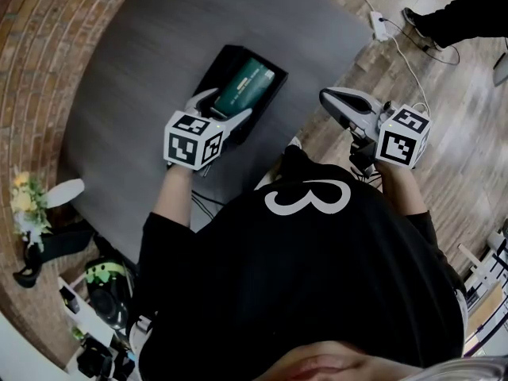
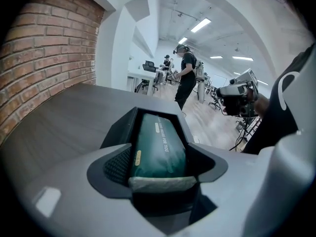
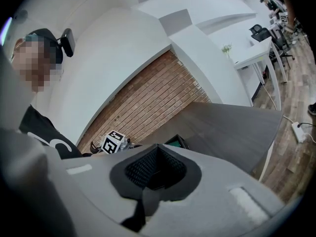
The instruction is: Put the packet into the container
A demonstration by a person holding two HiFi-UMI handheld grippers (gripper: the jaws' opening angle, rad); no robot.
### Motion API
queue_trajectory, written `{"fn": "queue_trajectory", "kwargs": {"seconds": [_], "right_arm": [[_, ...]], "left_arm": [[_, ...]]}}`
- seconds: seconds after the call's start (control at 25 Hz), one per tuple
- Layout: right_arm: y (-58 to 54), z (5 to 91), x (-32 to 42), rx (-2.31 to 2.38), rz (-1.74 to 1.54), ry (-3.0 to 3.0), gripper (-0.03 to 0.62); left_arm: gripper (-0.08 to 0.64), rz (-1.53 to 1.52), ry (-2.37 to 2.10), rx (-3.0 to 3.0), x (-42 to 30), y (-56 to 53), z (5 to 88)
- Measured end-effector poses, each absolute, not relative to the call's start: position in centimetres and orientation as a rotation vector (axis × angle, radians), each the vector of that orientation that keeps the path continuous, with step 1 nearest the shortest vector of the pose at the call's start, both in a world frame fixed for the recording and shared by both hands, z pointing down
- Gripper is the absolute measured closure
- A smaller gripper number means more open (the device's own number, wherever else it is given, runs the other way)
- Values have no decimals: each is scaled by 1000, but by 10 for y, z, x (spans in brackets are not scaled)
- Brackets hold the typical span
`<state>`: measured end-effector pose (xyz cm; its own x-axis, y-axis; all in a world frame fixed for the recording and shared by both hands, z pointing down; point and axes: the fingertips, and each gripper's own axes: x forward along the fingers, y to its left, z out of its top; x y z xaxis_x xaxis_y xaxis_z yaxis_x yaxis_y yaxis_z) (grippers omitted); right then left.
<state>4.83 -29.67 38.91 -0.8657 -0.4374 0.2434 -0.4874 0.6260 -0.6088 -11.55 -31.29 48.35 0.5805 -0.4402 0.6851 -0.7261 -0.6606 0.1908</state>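
Observation:
A dark green packet (image 1: 244, 86) lies lengthwise in a black container (image 1: 226, 54) on the grey table. My left gripper (image 1: 222, 108) reaches in from the near side. In the left gripper view its two pads press the sides of the packet (image 2: 160, 142) just behind its white sealed end, inside the container (image 2: 121, 127). My right gripper (image 1: 327, 95) hangs off the table's right edge over the wooden floor. Its jaws are together with nothing between them, as the right gripper view shows (image 3: 157, 169). From there a corner of the container (image 3: 177, 142) peeks out behind the jaws.
The round grey table (image 1: 143, 70) curves away at left and back, edged by brick floor. A vase of flowers (image 1: 28, 201) stands at the left. A power strip with cable (image 1: 379, 26) and someone's shoe (image 1: 413, 18) lie at the right. People (image 2: 186, 78) stand far off.

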Motion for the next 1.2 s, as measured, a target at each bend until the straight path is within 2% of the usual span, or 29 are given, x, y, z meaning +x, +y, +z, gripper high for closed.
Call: {"fn": "queue_trajectory", "kwargs": {"seconds": [0.36,0.56,0.76,0.84,0.96,1.16,1.2], "right_arm": [[-294,387,41,749,1063,-2784,591],[-290,380,33,713,1035,-2823,591],[-278,369,20,650,988,-2889,591],[-274,364,16,637,970,-2908,591],[-266,357,8,610,956,-2936,591],[-249,348,-7,547,931,-2971,591],[-246,347,-9,544,933,-2972,591]], "left_arm": [[161,824,-986,2408,-113,-313,473],[174,731,-1072,2393,-115,-306,455],[286,470,-1140,2355,-121,-287,424],[364,339,-1117,2344,-121,-275,409],[438,161,-1039,2338,-112,-257,385],[552,38,-1014,2357,-105,-232,360],[555,21,-1016,2358,-105,-228,358]]}}
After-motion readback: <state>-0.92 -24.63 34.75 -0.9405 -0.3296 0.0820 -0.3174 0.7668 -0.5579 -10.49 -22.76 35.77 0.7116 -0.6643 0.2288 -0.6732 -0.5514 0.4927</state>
